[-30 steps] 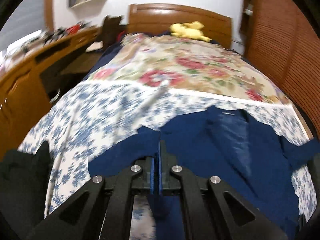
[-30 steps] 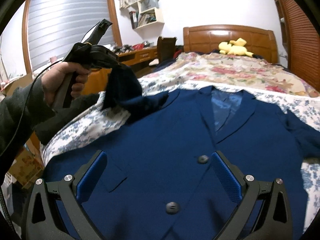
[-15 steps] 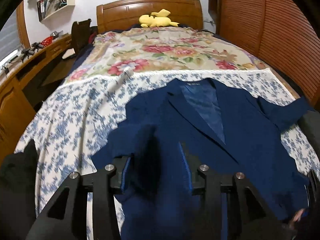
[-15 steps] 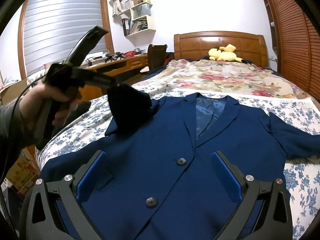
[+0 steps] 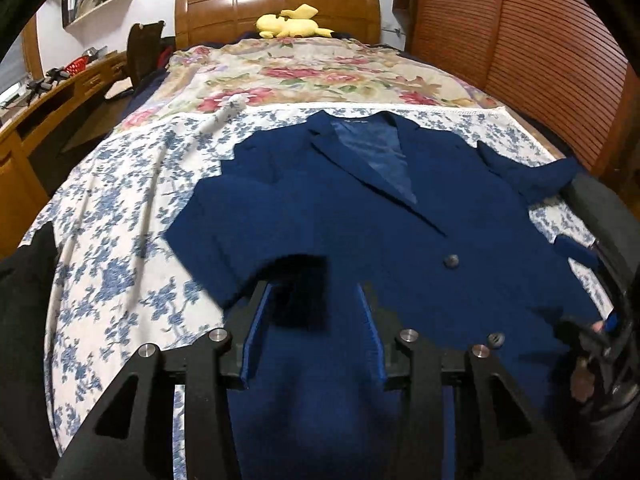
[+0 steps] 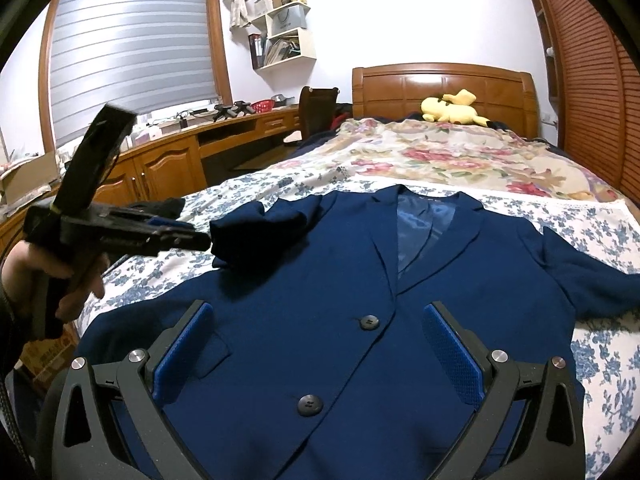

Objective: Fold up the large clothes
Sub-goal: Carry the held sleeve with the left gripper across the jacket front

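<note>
At the far left of the right wrist view, a hand (image 6: 60,280) grips the handle of the left gripper (image 6: 200,240), which is level and points right toward the jacket (image 6: 320,288). Its jaws have just been opening; they now stand partly apart. The end of the left sleeve (image 6: 256,242) lies just in front of the fingertips. In the left wrist view the sleeve end (image 5: 304,292) sits between the two blue pads (image 5: 256,340) with a gap on each side, so the pads do not press on it.

The navy jacket lies face up on the near half of the bed (image 6: 600,344), on the blue-flowered sheet (image 5: 120,240), collar toward the headboard (image 6: 440,84). The left sleeve is folded inward across the jacket's left front. The right sleeve (image 6: 592,280) extends to the right over the sheet. Two dark buttons (image 6: 370,322) run down the front.

The right gripper (image 6: 320,356) hovers over the lower front of the jacket. Its jaws stand wide apart and hold nothing; fabric and buttons show between the pads.

A red-flowered cover (image 6: 460,156) lies on the far half of the bed. A yellow plush toy (image 6: 452,110) rests against the headboard.
</note>
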{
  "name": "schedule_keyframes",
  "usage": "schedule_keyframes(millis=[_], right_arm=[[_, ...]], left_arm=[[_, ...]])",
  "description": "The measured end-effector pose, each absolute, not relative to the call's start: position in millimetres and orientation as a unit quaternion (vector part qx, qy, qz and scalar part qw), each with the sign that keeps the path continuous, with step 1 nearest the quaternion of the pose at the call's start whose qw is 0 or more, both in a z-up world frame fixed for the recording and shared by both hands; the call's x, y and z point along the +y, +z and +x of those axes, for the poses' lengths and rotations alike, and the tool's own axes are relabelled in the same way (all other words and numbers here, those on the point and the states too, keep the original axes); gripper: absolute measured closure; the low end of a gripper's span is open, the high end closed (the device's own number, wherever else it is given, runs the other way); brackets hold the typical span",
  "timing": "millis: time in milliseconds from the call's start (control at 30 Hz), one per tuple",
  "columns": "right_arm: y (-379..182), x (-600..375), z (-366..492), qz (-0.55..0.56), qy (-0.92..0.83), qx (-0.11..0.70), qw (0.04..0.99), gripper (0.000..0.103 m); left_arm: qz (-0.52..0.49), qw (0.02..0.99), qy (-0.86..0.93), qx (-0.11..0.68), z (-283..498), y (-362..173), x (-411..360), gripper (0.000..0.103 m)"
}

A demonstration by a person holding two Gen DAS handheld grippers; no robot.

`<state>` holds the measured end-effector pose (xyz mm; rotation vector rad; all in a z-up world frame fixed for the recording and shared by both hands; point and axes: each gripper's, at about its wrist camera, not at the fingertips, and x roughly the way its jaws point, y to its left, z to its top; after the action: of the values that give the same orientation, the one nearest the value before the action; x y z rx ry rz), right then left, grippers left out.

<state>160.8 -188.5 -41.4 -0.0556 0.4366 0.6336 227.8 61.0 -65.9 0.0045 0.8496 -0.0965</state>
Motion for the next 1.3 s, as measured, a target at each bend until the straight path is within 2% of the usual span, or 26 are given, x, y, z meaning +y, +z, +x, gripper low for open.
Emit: schedule_keyframes(millis=[267, 533, 933, 1067, 1133, 1167, 1300], right_arm=[[-43, -185, 162, -0.035, 0.308, 0.219, 0.925, 0.0], [-45, -183, 164, -0.042, 0.308, 0.226, 0.923, 0.0], [-43, -183, 166, -0.042, 0.307, 0.235, 0.921, 0.0], [-39, -187, 162, -0.041, 0.306, 0.233, 0.922, 0.0], [-37, -191, 157, -0.04, 0.303, 0.228, 0.924, 0.0], [-36, -193, 154, -0.039, 0.302, 0.226, 0.925, 0.0], [-32, -204, 144, -0.038, 0.293, 0.215, 0.931, 0.0]], left_arm=[[-0.025, 0.918, 0.011, 0.397, 235, -77, 112, 0.06], [-0.075, 0.898, 0.048, 0.432, 278, -112, 159, 0.06], [-0.108, 0.859, 0.041, 0.498, 331, -155, 170, 0.06], [-0.14, 0.855, 0.038, 0.497, 334, -156, 172, 0.06], [-0.142, 0.855, 0.025, 0.498, 334, -155, 170, 0.078], [-0.142, 0.856, 0.02, 0.497, 334, -152, 167, 0.095], [-0.096, 0.879, 0.03, 0.467, 328, -120, 145, 0.099]])
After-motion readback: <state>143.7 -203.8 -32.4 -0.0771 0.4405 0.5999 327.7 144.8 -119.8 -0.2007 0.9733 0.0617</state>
